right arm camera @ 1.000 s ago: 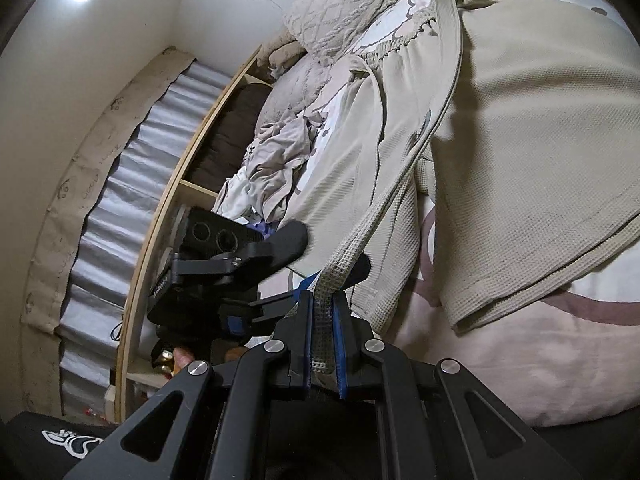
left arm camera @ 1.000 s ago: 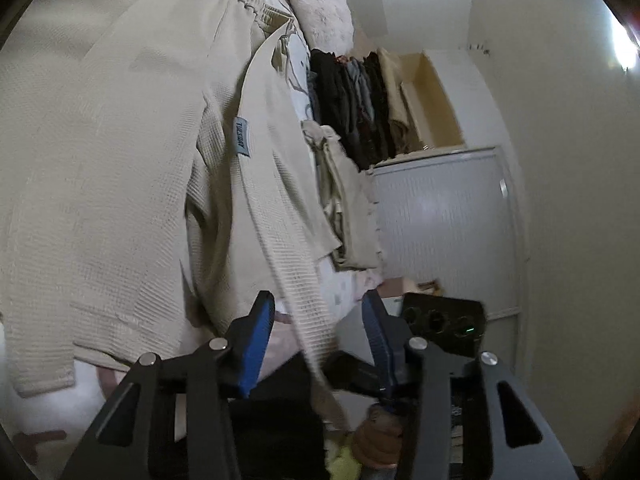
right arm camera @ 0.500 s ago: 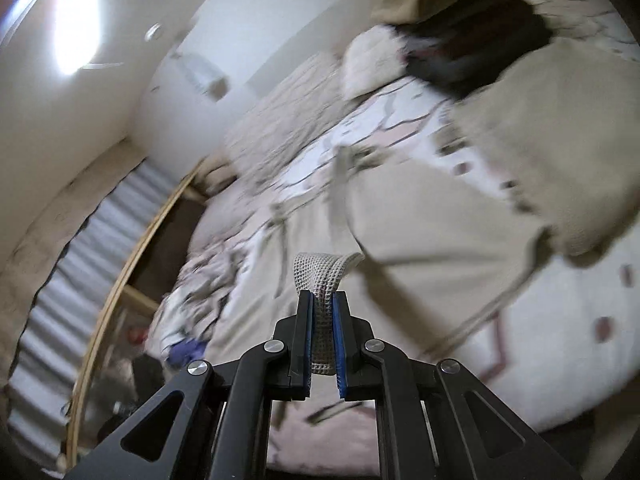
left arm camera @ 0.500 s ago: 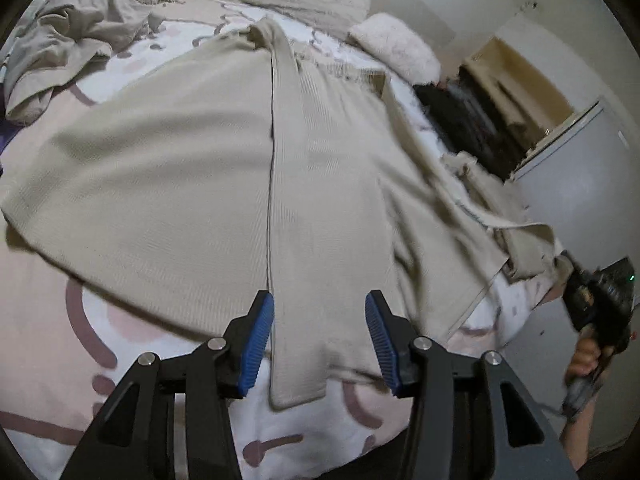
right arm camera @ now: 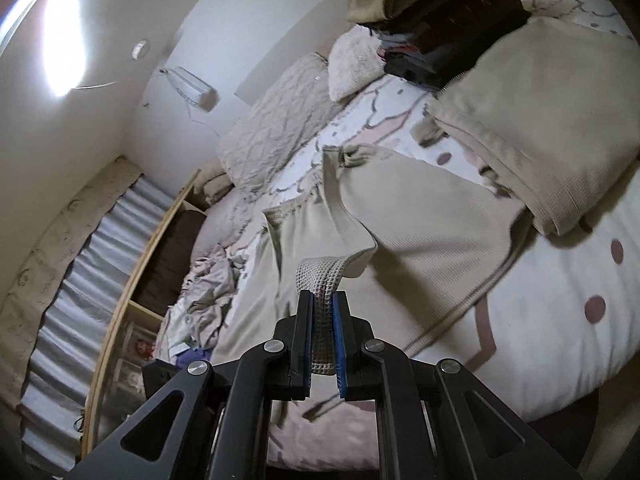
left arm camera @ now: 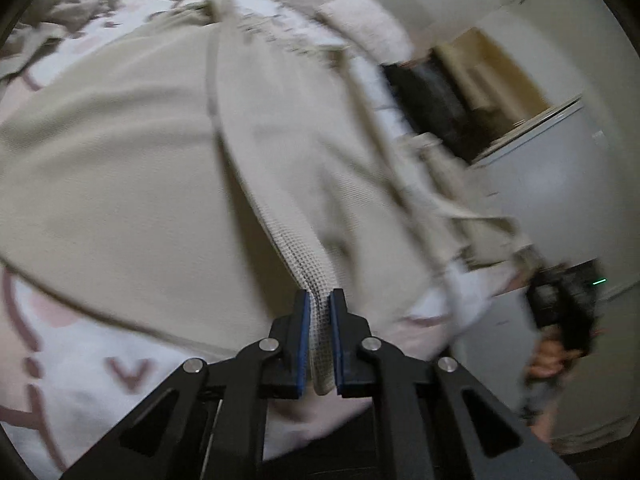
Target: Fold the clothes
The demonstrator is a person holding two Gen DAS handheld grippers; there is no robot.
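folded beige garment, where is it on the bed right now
In the right wrist view the folded beige garment lies at upper right on the bed, just below the dark clothes stack.

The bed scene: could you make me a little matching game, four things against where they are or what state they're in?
Things:
1. left gripper
2. folded beige garment
3. dark clothes stack
4. crumpled cloth

States:
A. near the fluffy pillow
B. bed's far side, by the wooden shelf
C. shut on the waffle garment
D. lying neat on the bedspread

Pairs: 1-C, 2-D, 3-A, 4-B
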